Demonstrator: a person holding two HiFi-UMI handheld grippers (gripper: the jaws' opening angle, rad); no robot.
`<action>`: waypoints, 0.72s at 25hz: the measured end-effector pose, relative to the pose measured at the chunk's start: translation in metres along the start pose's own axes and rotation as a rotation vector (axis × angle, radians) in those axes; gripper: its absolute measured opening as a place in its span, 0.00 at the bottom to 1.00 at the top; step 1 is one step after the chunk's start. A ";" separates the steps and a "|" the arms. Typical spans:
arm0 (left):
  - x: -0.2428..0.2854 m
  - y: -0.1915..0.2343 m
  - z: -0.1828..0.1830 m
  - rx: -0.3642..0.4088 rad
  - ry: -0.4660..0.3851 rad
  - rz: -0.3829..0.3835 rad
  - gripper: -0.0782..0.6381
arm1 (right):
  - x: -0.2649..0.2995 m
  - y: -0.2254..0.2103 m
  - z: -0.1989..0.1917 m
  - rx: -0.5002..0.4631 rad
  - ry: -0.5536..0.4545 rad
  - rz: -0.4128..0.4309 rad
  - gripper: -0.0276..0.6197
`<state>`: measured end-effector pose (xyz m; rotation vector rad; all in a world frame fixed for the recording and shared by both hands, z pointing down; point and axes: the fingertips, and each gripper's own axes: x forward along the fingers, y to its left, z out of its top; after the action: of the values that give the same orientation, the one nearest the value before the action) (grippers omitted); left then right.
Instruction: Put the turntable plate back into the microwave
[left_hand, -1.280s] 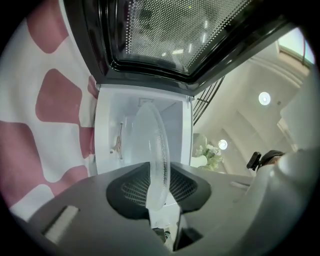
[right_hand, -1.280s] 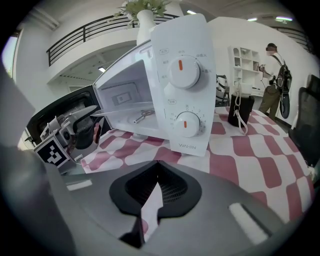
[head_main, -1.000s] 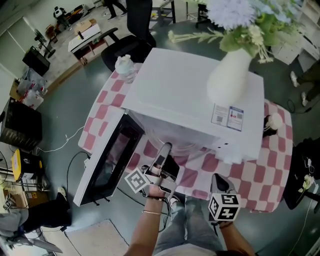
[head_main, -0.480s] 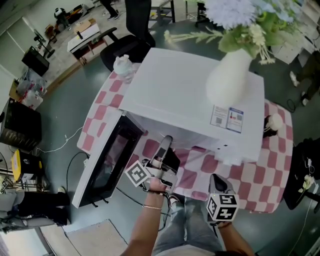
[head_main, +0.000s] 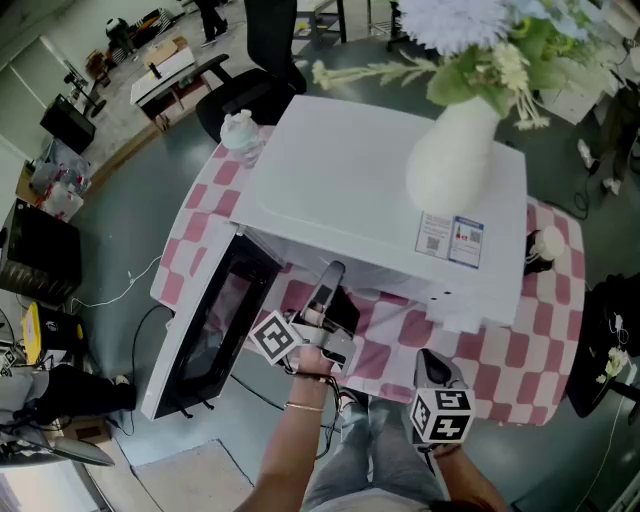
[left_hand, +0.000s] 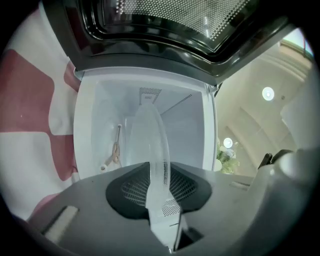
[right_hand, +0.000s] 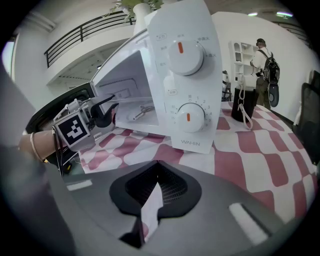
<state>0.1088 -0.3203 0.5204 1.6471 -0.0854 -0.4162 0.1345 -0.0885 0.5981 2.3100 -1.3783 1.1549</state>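
Observation:
The white microwave stands on a pink-and-white checked table, its door swung open to the left. My left gripper is at the opening, shut on the rim of the clear glass turntable plate. In the left gripper view the plate shows edge-on, reaching into the white cavity. A small roller part lies on the cavity floor. My right gripper hangs in front of the control panel, shut and empty. It sees the left gripper's marker cube beside the opening.
A white vase of flowers stands on top of the microwave. A clear plastic bottle sits at the table's far left corner, and a dark container with a cord to the microwave's right. A person stands far behind.
My left gripper has edged forward with the plate toward the microwave opening. The right gripper has stayed where it was.

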 end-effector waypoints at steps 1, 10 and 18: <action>0.002 0.000 0.001 0.002 0.000 0.000 0.24 | 0.001 0.000 0.000 0.001 0.002 0.001 0.06; 0.019 0.005 0.005 0.004 -0.001 0.010 0.24 | 0.006 0.007 0.002 0.000 0.004 0.019 0.06; 0.030 0.012 0.008 -0.013 -0.011 0.029 0.24 | 0.006 0.005 -0.001 0.005 0.016 0.027 0.06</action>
<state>0.1366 -0.3385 0.5245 1.6293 -0.1151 -0.4030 0.1310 -0.0946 0.6020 2.2867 -1.4070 1.1837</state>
